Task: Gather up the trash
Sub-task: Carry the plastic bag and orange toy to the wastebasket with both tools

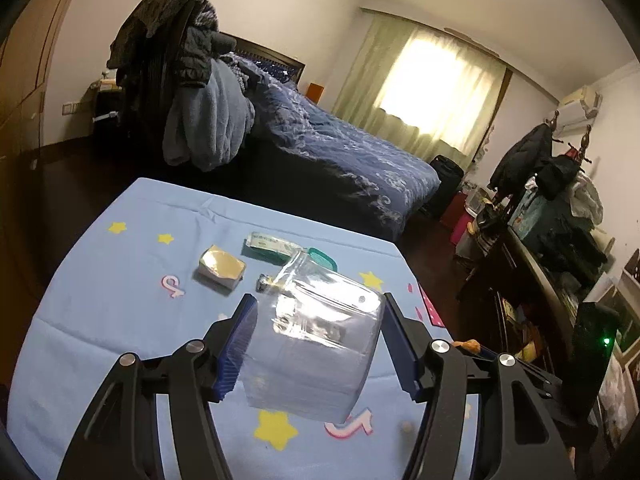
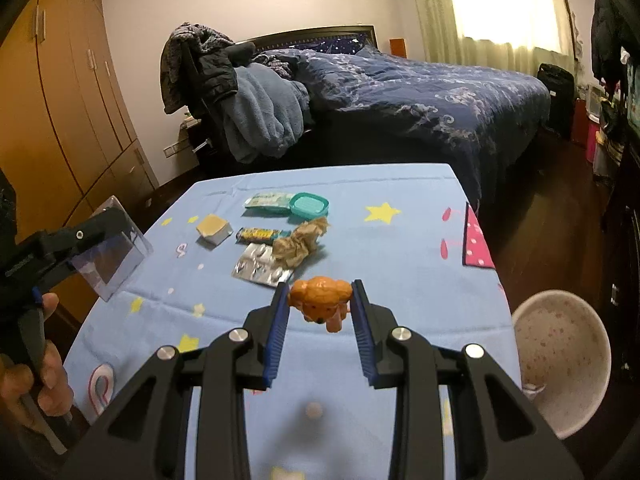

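My left gripper (image 1: 318, 312) is shut on a clear plastic box (image 1: 316, 344) and holds it above the blue star-print table (image 1: 120, 312); the box also shows at the left of the right wrist view (image 2: 110, 256). My right gripper (image 2: 319, 292) is shut on a small orange toy dog (image 2: 322, 302) above the table's near part. On the table lie a crumpled brown paper (image 2: 300, 242), a silver blister pack (image 2: 260, 266), a small dark wrapper (image 2: 260, 234), a tan box (image 2: 214, 229), a green-white packet (image 2: 266, 201) and a teal lid (image 2: 309, 205).
A white bin (image 2: 560, 360) with a speckled inside stands on the floor to the right of the table. A bed (image 2: 420, 92) with blue bedding lies beyond the table. Wooden wardrobes (image 2: 60, 120) are at the left, cluttered shelves (image 1: 560, 260) at the right.
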{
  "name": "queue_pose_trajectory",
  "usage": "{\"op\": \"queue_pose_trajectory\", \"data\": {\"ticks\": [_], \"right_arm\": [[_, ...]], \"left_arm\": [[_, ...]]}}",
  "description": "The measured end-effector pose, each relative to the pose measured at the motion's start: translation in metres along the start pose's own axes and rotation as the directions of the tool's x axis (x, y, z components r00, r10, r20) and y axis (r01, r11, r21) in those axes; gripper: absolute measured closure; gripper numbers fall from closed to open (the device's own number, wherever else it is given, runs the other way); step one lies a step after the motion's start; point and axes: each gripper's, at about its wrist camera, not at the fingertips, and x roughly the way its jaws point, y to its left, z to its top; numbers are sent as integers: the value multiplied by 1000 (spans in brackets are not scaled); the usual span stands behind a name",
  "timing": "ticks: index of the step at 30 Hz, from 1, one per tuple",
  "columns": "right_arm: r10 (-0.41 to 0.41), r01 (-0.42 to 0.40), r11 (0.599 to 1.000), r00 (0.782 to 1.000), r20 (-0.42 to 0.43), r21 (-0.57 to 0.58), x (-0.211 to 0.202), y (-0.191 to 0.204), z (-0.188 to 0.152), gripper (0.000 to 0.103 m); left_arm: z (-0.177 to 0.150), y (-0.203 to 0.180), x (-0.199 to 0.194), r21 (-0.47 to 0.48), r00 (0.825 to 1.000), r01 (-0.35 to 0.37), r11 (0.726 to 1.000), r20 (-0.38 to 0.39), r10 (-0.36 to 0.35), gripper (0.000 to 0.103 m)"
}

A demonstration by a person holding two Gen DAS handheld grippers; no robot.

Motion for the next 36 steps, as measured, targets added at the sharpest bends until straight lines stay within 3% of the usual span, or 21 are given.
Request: {"op": "queue_pose_trajectory", "data": {"ticks": [8,16,26,36], "right_arm": [[-29,29,999,1000,6,40,-20,-21,-18,71],[-109,103,987,993,39,124,-50,-69,-34,71],[-233,209,949,969,79,238,-87,-139,-51,71],[-340,291,891,936,87,348,-109,-201,-65,71]], "left_arm": [[-11,-35,-2,52,998,51,997,-26,-50,39],[-17,-94,11,144,989,142,979,-63,-134,39],[-29,-179,43,261,959,275,926,-139,-245,39],[-39,-255,89,319,918,386,866,-226,-326,39]]}}
